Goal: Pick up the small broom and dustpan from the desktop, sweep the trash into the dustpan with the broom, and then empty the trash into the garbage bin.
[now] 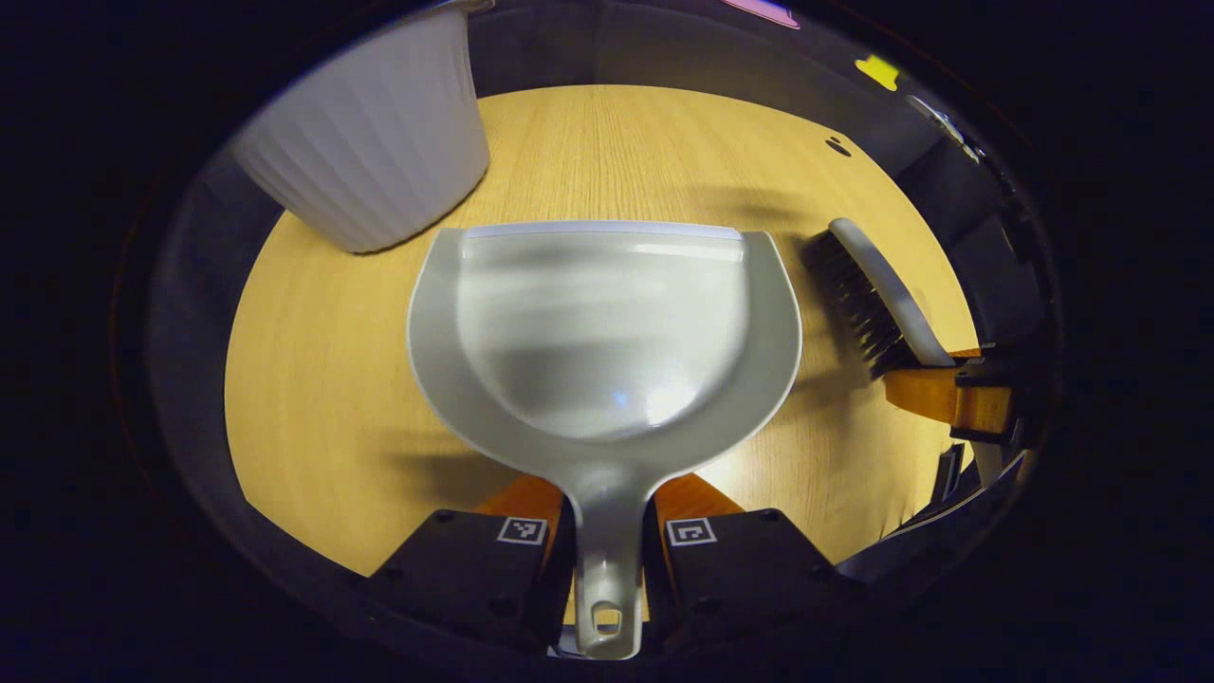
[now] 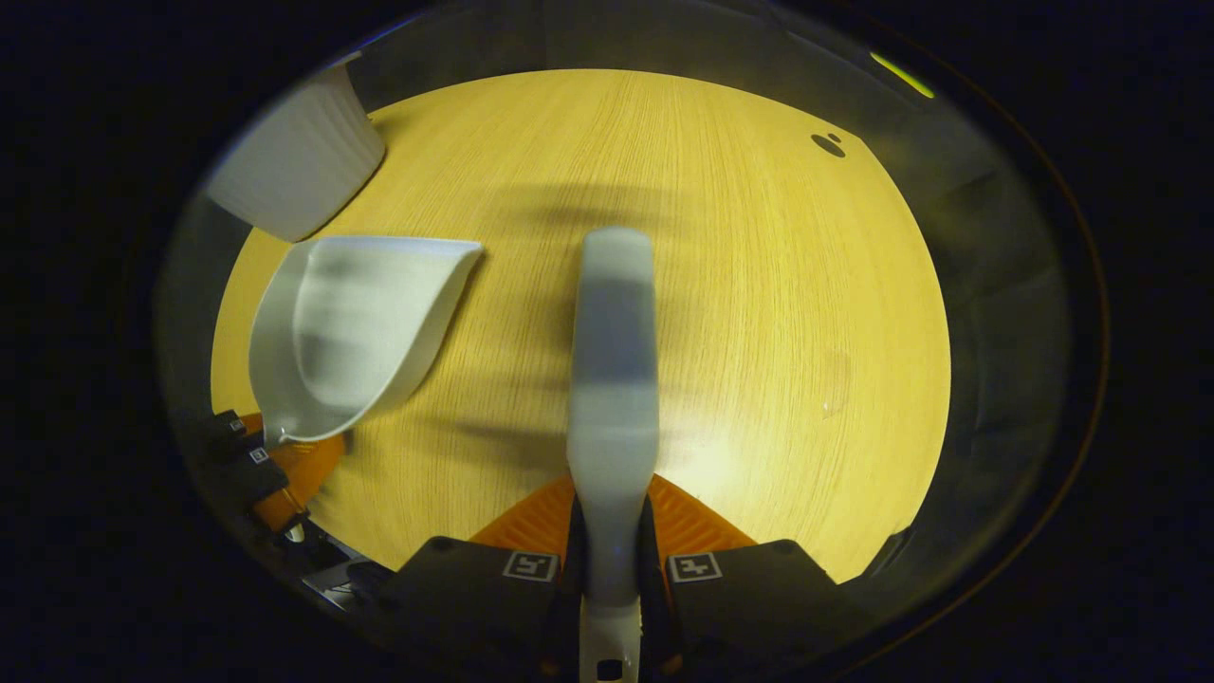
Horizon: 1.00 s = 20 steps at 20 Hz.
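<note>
Now both tools are gripped. The left gripper (image 1: 607,545) is clamped on the dustpan (image 1: 607,327) handle, both fingers pressing its sides; the handle runs straight back between them and the open lip points forward, away from the claw. The pan looks empty, no trash seen in it or on the desktop (image 1: 616,142). The white ribbed garbage bin (image 1: 379,142) stands forward-left of the pan, just beside its left front corner; cannot tell if they touch.

The right gripper (image 2: 612,560) is clenched on the broom (image 2: 615,379) handle, the broom's long axis running straight ahead from the fingers. In the left gripper view the bristles face the pan's right edge, near but apart.

Judgement: sweeping looks done or has nothing to catch; emptying turns on the bin, which lies nearest the left gripper, so the pan would swing forward-left and tip over the rim. Both grippers are held low over the desktop, pointing roughly forward.
</note>
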Each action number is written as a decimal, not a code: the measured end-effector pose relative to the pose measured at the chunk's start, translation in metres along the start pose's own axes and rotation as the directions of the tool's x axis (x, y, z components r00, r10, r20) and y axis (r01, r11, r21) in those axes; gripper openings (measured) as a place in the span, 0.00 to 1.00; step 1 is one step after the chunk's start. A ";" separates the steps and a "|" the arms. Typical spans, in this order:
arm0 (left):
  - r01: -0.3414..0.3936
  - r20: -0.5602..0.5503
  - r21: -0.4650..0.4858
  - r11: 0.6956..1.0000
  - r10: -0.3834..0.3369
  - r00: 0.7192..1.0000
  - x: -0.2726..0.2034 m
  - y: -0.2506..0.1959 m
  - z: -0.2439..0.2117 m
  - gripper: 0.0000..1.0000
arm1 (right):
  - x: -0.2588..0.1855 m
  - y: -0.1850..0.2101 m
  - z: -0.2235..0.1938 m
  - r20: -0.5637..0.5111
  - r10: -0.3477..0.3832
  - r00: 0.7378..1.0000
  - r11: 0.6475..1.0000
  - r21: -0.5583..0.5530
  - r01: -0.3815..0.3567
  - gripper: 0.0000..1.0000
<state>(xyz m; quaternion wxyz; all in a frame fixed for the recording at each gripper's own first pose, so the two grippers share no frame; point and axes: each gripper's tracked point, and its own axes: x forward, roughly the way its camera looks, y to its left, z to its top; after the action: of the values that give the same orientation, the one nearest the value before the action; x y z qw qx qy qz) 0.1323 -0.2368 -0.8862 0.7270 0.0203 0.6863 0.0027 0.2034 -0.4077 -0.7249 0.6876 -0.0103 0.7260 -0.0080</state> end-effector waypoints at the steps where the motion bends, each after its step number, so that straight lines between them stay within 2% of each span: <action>1: -0.003 -0.004 -0.004 1.000 0.003 1.000 -0.001 -0.001 0.002 0.30 | 0.002 0.001 -0.002 -0.013 0.004 1.000 1.000 0.012 -0.004 0.28; 2: -0.009 -0.009 -0.002 1.000 0.009 1.000 -0.002 0.000 0.005 0.30 | 0.003 0.004 -0.004 -0.030 0.015 0.999 0.999 0.032 -0.014 0.25; 5: -0.024 -0.042 -0.002 1.000 0.024 0.999 -0.007 -0.001 0.010 0.30 | 0.013 0.008 -0.008 -0.071 0.018 0.997 0.999 0.044 -0.015 0.28; 6: -0.021 -0.055 -0.014 1.000 0.020 0.998 -0.008 0.000 0.010 0.29 | 0.016 0.009 -0.009 -0.082 0.010 0.997 0.999 0.035 -0.007 0.24; 7: -0.018 -0.063 -0.023 1.000 0.017 0.998 -0.007 -0.001 0.010 0.29 | 0.017 0.010 -0.012 -0.090 0.010 0.996 1.000 0.030 -0.008 0.28; 10: -0.032 -0.088 -0.009 0.999 0.031 0.996 -0.007 0.001 0.009 0.29 | 0.021 0.010 -0.014 -0.106 0.019 0.994 0.999 0.039 -0.015 0.25; 13: -0.037 -0.087 -0.026 0.999 0.035 0.996 -0.007 0.000 0.008 0.30 | 0.024 0.010 -0.018 -0.126 0.040 0.991 0.998 0.062 -0.033 0.28; 14: -0.042 -0.089 -0.022 0.999 0.039 0.995 -0.008 0.000 0.008 0.31 | 0.026 0.010 -0.019 -0.131 0.043 0.990 0.997 0.063 -0.035 0.25; 16: -0.050 -0.103 -0.015 0.999 0.048 0.994 -0.008 0.001 0.007 0.30 | 0.025 0.009 -0.020 -0.128 0.039 0.991 0.998 0.059 -0.032 0.29; 20: -0.014 -0.121 0.001 1.000 0.014 0.993 -0.009 -0.005 0.005 0.31 | 0.020 0.012 -0.023 -0.111 0.054 0.992 0.998 0.032 -0.050 0.30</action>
<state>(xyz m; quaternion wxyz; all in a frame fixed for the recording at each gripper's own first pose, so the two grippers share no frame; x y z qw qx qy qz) 0.1369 -0.2425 -0.8768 0.6839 0.0250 0.7291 0.0087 0.1797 -0.3963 -0.7438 0.6459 0.0191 0.7632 -0.0014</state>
